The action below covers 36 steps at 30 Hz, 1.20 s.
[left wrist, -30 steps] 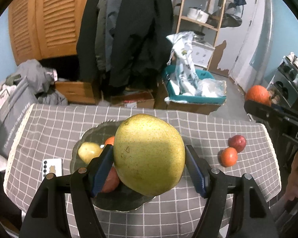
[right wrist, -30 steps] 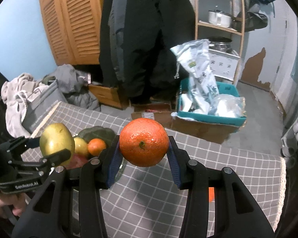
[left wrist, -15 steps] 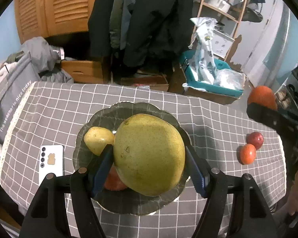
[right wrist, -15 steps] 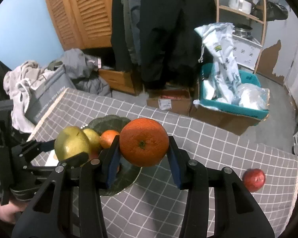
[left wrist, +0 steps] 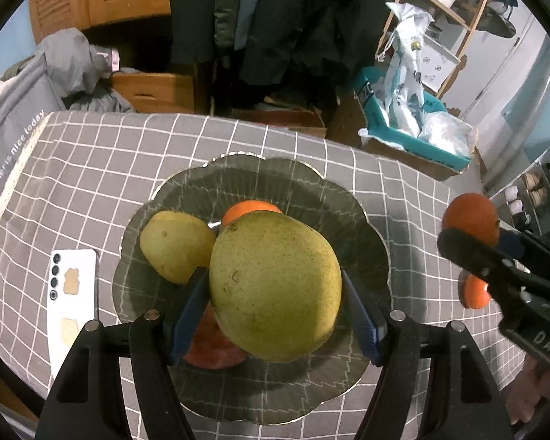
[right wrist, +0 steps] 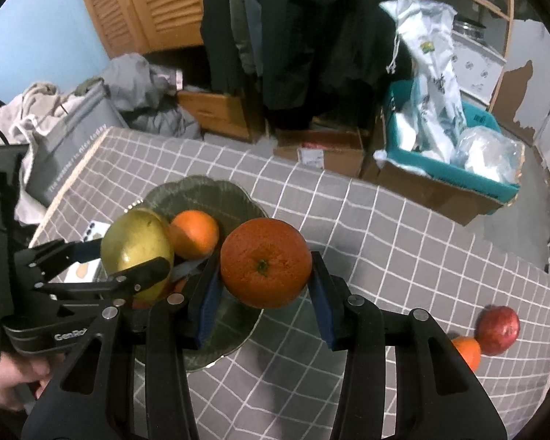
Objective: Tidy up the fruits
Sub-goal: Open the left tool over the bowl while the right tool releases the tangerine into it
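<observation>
Snugly pear (left wrist: 275, 289) between left claw (left wrist: 275, 315) pads

I'm in a lived-in home: coats (left wrist: 275, 18) hang by a louvred wardrobe (right wrist: 143, 3), clothes (right wrist: 143, 91) heaped, pots on shelves (left wrist: 440, 0).

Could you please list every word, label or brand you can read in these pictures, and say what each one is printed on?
"The weather is nice today": on the grey bag beside the table, running sideways.
"GenRo…": on the left gripper body, the rest hidden.
"DAS…": on the right gripper body, cut off at the frame edge.
Print on the white plastic bag, the teal box and the cardboard box label: too blurred to read.
</observation>
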Each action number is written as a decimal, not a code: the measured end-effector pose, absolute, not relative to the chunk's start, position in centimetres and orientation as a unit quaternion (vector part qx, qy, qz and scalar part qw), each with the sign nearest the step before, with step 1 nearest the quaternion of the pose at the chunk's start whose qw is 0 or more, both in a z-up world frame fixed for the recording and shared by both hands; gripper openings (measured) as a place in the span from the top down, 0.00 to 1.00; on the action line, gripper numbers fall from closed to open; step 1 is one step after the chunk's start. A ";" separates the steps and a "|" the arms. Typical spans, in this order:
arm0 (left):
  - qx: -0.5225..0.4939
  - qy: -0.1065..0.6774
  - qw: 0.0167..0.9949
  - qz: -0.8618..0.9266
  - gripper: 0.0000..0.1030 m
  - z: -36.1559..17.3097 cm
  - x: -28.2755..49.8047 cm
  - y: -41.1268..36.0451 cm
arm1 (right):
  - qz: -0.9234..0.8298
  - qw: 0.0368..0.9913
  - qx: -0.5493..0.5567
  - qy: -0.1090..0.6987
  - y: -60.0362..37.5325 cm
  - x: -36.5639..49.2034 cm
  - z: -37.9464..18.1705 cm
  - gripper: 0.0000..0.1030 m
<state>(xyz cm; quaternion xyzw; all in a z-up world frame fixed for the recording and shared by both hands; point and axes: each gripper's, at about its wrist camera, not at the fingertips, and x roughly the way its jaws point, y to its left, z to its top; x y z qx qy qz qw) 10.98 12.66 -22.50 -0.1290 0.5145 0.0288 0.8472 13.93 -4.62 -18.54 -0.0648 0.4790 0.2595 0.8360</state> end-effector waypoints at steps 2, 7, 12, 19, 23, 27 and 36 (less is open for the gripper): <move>-0.131 0.521 0.843 0.027 0.29 -23.0 11.2 12.6 | 0.259 0.833 -0.064 0.484 -4.5 14.0 -19.0 0.57; -0.124 0.535 0.835 0.019 0.29 -24.1 11.6 12.3 | 0.259 0.832 -0.064 0.487 -4.4 14.1 -19.2 0.57; -0.110 0.541 0.833 0.014 0.29 -24.5 11.7 11.5 | 0.258 0.832 -0.061 0.488 -4.4 14.3 -19.2 0.57; -0.104 0.544 0.833 0.013 0.29 -24.6 11.7 11.4 | 0.259 0.833 -0.059 0.486 -4.5 14.4 -18.9 0.57; -0.114 0.519 0.847 0.012 0.11 -23.4 11.4 11.7 | 0.258 0.835 -0.055 0.483 -4.7 14.3 -18.5 0.57; -0.119 0.510 0.852 0.019 0.09 -22.6 11.1 12.3 | 0.260 0.836 -0.056 0.481 -4.7 14.2 -18.3 0.57; -0.146 0.515 0.843 0.050 0.09 -22.7 9.6 14.5 | 0.270 0.827 -0.066 0.489 -3.8 13.6 -18.9 0.57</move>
